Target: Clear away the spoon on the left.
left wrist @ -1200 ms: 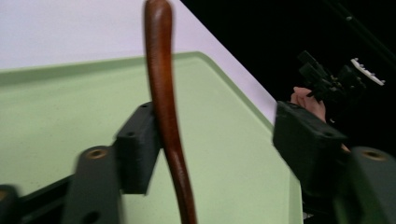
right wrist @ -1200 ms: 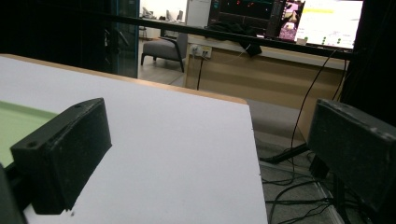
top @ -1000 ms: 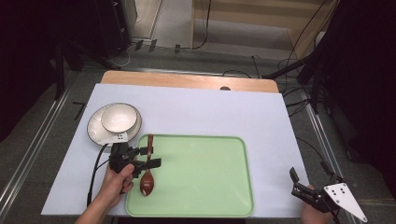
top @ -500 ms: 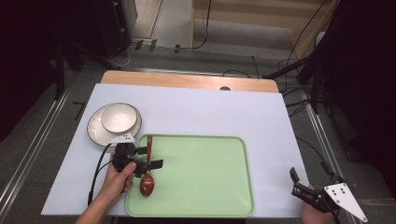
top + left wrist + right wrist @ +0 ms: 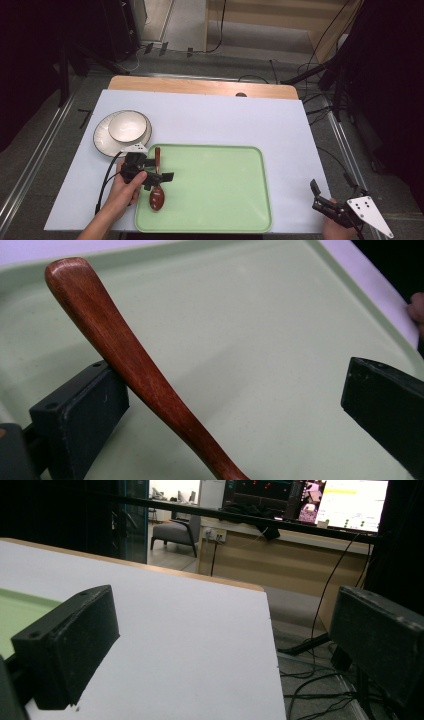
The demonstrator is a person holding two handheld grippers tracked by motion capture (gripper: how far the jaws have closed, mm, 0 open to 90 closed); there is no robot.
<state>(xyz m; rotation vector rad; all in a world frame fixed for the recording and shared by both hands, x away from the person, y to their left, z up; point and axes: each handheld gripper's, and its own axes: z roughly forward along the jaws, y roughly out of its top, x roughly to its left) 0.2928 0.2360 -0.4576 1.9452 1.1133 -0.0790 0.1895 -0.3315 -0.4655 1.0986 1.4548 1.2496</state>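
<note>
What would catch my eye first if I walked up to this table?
Probably the big pale green tray at the near middle of the white table, with a dark wooden spoon lying along its left edge between the open jaws of the left gripper. Behind it, far left, a bowl sits on a plate.

one wooden spoon (image 5: pixel 156 186), lying on one light green tray (image 5: pixel 220 190). one small bowl (image 5: pixel 128 126), sitting on one plate (image 5: pixel 102 140). two handheld grippers: the left gripper (image 5: pixel 159 176) at the spoon's handle, the right gripper (image 5: pixel 316 192) at the near right corner of the table. each has two black jaws, so four jaws in all. two hands hold them, one apiece. one white table top (image 5: pixel 225 120) carries everything. in the right gripper view, two lit screens and one grey chair (image 5: pixel 172 532) stand far behind.
</note>
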